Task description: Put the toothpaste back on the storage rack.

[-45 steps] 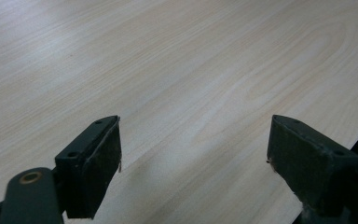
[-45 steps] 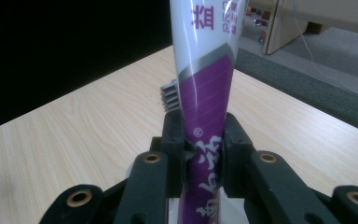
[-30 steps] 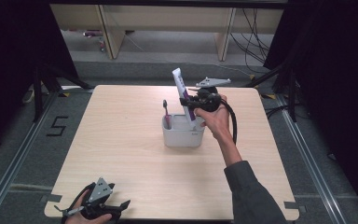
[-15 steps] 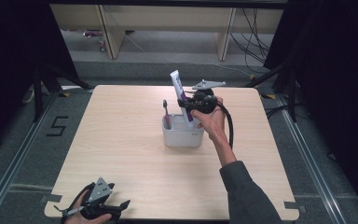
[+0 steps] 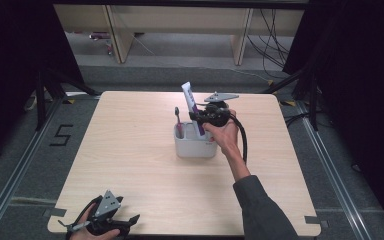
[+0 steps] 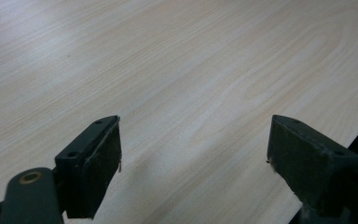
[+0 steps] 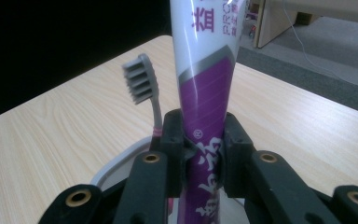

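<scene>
Fingers [image 7: 235,140] of the right gripper [image 5: 200,117] clamped on the white-purple toothpaste tube [image 7: 207,88], upright over the white holder [image 5: 194,146] mid-table with a toothbrush [image 7: 142,88] in it, left gripper [image 5: 122,222] jaws wide apart, empty, at the table [image 5: 130,150]'s near left corner.
</scene>
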`<state>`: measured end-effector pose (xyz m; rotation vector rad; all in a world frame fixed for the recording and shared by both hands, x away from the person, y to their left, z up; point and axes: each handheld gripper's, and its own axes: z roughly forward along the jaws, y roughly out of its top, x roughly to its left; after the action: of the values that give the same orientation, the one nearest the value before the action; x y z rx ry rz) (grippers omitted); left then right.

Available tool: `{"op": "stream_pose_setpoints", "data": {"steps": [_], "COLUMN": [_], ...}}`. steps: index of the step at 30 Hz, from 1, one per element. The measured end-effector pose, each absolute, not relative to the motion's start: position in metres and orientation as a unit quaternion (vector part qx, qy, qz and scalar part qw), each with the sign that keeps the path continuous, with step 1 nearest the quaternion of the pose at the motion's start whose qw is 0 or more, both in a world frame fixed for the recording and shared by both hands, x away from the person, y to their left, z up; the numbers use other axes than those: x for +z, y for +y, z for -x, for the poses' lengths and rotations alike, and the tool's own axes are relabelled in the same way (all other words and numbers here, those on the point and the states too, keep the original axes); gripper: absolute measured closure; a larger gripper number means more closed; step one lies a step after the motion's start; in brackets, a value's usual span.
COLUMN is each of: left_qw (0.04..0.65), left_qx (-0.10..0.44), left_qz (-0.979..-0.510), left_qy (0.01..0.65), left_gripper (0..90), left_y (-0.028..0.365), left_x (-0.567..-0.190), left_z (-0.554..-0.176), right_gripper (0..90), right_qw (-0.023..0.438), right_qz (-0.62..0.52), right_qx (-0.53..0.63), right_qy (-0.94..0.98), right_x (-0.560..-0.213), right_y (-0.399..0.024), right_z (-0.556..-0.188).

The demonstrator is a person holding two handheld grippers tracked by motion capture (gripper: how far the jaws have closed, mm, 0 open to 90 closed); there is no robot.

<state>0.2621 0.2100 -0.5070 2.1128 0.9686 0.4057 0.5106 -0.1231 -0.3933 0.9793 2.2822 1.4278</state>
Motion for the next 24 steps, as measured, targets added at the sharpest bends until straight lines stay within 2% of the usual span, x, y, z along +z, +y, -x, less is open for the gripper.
{"op": "stream_pose_setpoints", "data": {"steps": [24], "left_qw": [0.384], "left_qx": [0.156], "left_qz": [-0.828], "left_qy": [0.377], "left_gripper": [17.3], "left_y": [0.209], "left_x": [-0.508], "left_z": [-0.263], "right_gripper": [73.4], "right_qw": [0.137], "right_qz": [-0.35], "right_qx": [0.454], "right_qy": [0.808], "right_x": [-0.416], "right_y": [-0.121], "right_z": [-0.505]}}
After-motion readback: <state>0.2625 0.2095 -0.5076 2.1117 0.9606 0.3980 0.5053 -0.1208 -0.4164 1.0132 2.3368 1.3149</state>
